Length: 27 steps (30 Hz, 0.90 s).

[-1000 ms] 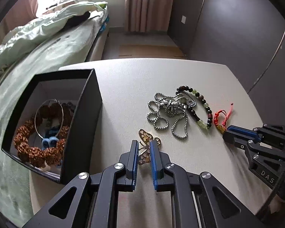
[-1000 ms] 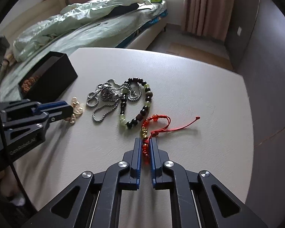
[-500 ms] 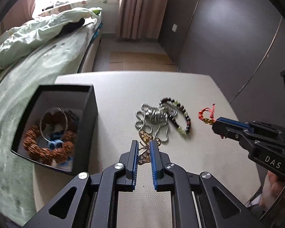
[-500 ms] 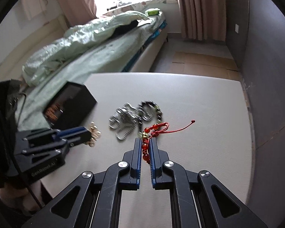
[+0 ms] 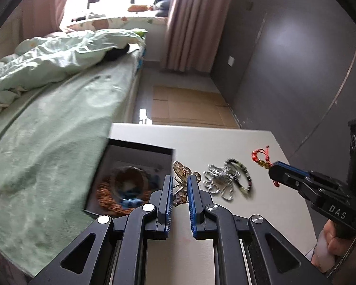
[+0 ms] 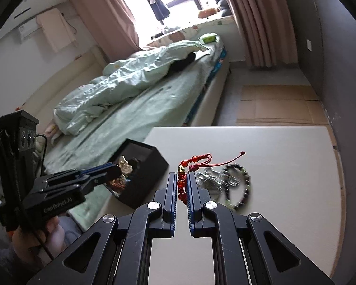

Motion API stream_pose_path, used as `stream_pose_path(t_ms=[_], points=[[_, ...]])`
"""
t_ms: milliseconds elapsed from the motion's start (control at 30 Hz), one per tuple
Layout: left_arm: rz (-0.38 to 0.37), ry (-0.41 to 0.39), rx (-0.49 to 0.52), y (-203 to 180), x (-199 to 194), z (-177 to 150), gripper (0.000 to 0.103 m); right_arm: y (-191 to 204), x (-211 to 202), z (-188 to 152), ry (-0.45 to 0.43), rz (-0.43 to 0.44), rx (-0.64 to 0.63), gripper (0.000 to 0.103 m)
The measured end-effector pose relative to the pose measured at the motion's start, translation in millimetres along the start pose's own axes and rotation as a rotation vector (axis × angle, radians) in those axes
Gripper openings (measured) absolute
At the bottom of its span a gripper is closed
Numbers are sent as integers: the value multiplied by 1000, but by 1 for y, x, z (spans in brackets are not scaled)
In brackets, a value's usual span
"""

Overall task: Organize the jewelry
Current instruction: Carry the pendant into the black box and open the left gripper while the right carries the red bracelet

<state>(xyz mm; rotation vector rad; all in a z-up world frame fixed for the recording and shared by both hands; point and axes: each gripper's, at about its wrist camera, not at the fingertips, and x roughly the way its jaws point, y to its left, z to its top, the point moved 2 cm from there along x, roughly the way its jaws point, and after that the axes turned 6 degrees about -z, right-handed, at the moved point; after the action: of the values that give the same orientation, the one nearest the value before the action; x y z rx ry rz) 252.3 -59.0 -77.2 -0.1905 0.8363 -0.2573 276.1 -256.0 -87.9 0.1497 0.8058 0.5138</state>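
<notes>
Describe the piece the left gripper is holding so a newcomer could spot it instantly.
Start at the black box at the white table's left edge. Beside its right wall, the left gripper is shut on a gold butterfly ornament. It is the only winged, flat metal piece; its neighbours are a silver chain and beaded bracelets.

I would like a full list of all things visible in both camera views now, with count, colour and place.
butterfly ornament: one, gold, held between the left fingers
cord bracelet: one, red with a gold bead, held between the right fingers
chain necklace: one, silver, on the table
bead bracelet: one, dark with green beads, beside the chain
box: one, black, open, at the table edge, holding brown beads
table: one, off-white
bed: one, pale green bedding, behind the table
left gripper: black with blue fingers, shut
right gripper: the same, shut
</notes>
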Motion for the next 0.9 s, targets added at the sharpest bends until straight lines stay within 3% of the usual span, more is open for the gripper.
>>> stream_pose_path(t_ms=[233,400,467,533,567,900], points=[[46,-13,-52,41,-5,8,13,29,9,5,-31,16,-34,9],[15,-32,-54,55,4,11,14,46,18,10,-55,38,-25,9],[1,-28,-64,60,10,8,23,52,22,9,-54,49,-21,9],[-25,-34,-93,66,12,6,47,57,28,8,-46,66,-15,9],[-35,-40,-112,71,12,5,51,59,31,8,-42,73,-14,9],[-27,-93,-239,104,-10,3,52,84,53,8,-9,139,-47,9]])
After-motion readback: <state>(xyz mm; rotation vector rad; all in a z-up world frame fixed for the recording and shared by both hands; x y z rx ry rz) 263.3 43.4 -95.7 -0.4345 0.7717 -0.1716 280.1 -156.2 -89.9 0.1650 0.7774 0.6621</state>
